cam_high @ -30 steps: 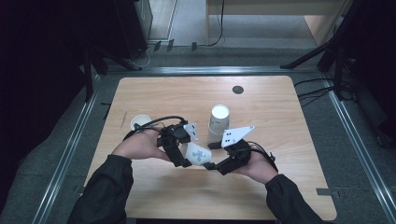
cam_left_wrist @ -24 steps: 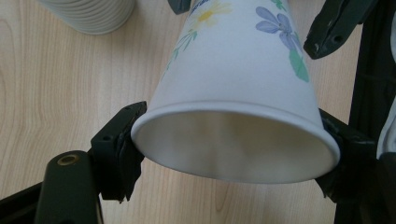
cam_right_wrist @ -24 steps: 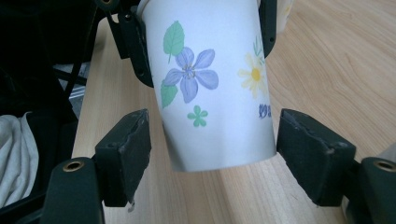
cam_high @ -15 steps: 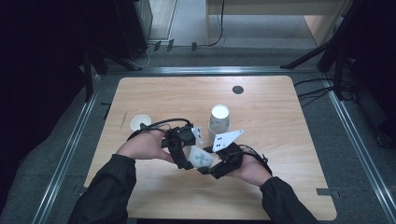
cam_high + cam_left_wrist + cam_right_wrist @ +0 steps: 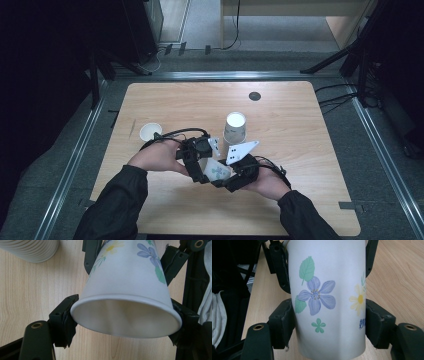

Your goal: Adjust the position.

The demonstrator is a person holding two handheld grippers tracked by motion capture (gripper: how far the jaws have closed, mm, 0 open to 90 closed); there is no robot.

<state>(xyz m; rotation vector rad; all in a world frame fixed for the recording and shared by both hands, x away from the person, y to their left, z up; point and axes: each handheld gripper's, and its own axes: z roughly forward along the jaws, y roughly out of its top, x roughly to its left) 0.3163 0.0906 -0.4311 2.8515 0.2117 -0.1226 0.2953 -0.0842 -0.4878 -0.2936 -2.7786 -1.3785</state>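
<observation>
Two sets of tongs on one flowered cup [image 5: 217,171], held on its side over the tabletop [image 5: 310,150], just in front of the stack [image 5: 234,127] of cups.

Could easily crush: thin paper wall, squeezed from two places at once. Already looks a little flattened at the rim in the left gripper view, so any harder pinch there may crease the lip for good. Could also tear or twist if pulled apart or turned against each other while both grips hold. Might slip out at the right grip, on the smooth tapering wall, if loosened too early. Might knock the stack too, with so little room between it and the hands.

Left tongs [image 5: 123,322]: narrowly set and clenched, pads pressing on opposite sides of the rim, mouth of the cup [image 5: 125,277] turned toward the camera.

Right tongs [image 5: 330,325]: set somewhat wider, having just been closing, with the cup [image 5: 327,302] between them; now clamped on the printed wall farther along the cup from the rim, both pads touching paper on either side of the blue flower
</observation>
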